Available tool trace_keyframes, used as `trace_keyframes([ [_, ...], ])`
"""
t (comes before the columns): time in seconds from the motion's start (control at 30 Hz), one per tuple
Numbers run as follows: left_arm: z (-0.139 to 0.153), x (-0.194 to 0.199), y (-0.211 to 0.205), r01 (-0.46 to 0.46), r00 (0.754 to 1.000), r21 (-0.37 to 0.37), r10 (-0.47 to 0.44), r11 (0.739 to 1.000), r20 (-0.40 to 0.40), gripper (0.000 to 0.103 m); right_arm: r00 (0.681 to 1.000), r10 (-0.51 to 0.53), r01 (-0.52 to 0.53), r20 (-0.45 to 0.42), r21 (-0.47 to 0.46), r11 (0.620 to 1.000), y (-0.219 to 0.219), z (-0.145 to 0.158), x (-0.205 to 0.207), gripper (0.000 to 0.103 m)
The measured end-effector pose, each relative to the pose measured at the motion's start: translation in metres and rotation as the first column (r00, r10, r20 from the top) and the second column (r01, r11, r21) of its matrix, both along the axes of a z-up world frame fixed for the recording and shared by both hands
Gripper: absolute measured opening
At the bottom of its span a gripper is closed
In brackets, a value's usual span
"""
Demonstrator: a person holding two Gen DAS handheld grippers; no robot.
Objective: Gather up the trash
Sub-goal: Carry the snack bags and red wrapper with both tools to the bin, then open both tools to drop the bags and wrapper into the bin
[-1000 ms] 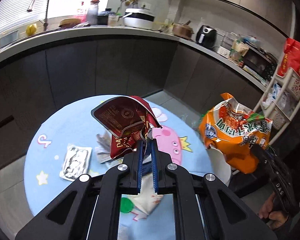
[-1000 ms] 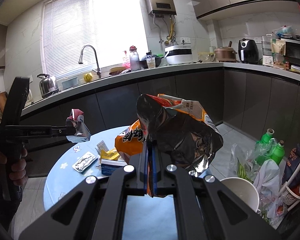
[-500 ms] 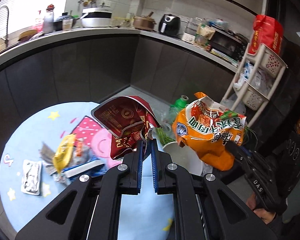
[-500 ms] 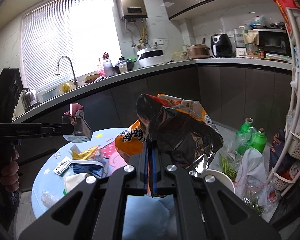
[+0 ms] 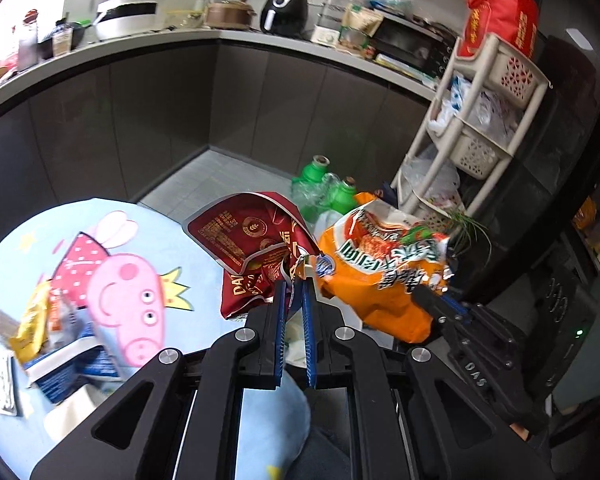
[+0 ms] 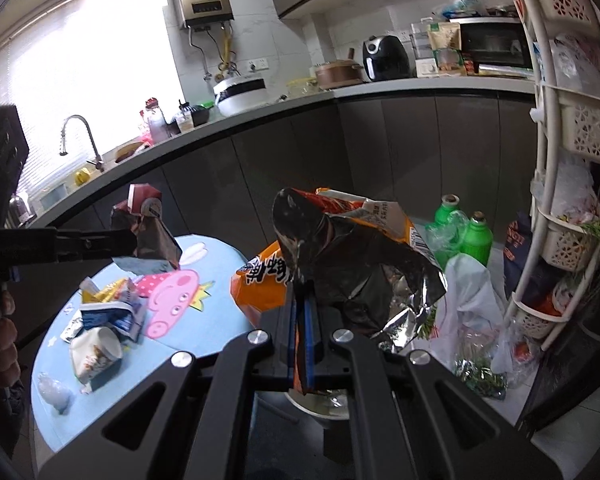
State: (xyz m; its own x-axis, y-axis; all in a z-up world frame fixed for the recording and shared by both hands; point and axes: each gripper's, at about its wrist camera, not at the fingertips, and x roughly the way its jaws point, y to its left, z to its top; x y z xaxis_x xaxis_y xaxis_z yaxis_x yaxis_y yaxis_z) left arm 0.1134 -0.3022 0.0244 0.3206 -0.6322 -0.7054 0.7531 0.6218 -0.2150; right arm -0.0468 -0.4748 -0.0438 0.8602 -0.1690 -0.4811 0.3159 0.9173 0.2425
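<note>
My left gripper (image 5: 293, 292) is shut on a dark red snack bag (image 5: 252, 248), held above the right edge of the round blue cartoon table (image 5: 188, 256). My right gripper (image 6: 300, 304) is shut on an orange snack bag (image 6: 340, 256) with a silver inside, held over a white bin (image 6: 324, 404) on the floor. In the left wrist view the orange bag (image 5: 380, 280) hangs just right of the red bag. In the right wrist view the red bag (image 6: 148, 232) shows at the left in the left gripper (image 6: 120, 246). More trash lies on the table: a crushed paper cup (image 6: 96, 354), a blue carton (image 6: 112, 314), a yellow wrapper (image 5: 30, 320).
Two green bottles (image 6: 466, 228) and plastic bags (image 6: 472, 308) stand on the floor by the bin. A white rack of baskets (image 5: 476, 128) stands at the right. Dark cabinets under a counter (image 6: 380, 92) run behind the table.
Both grippers have swung right with their bags, from over the table to its right edge. The orange bag now hangs over the bin, and the red bag is close beside it.
</note>
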Motion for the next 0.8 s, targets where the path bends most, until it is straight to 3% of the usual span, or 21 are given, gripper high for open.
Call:
trace_keyframes([
  [0.4,-0.031,0.016,-0.042,0.048,0.998,0.045,-0.046,0.998,-0.043,0.008,0.991,-0.001,0.010,-0.134,0.064,0.998,-0.015,-0.066,0.040,0.006],
  [0.73,-0.053,0.034,-0.051,0.045,0.995,0.072,-0.038,0.996,-0.089,0.008,0.976,0.029,0.001,-0.215,0.138,0.990,-0.021,-0.118,0.078,0.008],
  [0.77,-0.054,0.035,-0.054,0.045,0.995,0.076,-0.038,0.996,-0.091,0.008,0.974,0.026,0.006,-0.225,0.140,0.990,-0.022,-0.123,0.081,0.014],
  [0.8,-0.055,0.036,-0.055,0.046,0.995,0.078,-0.039,0.996,-0.093,0.008,0.972,0.020,0.015,-0.233,0.148,0.989,-0.023,-0.126,0.082,0.035],
])
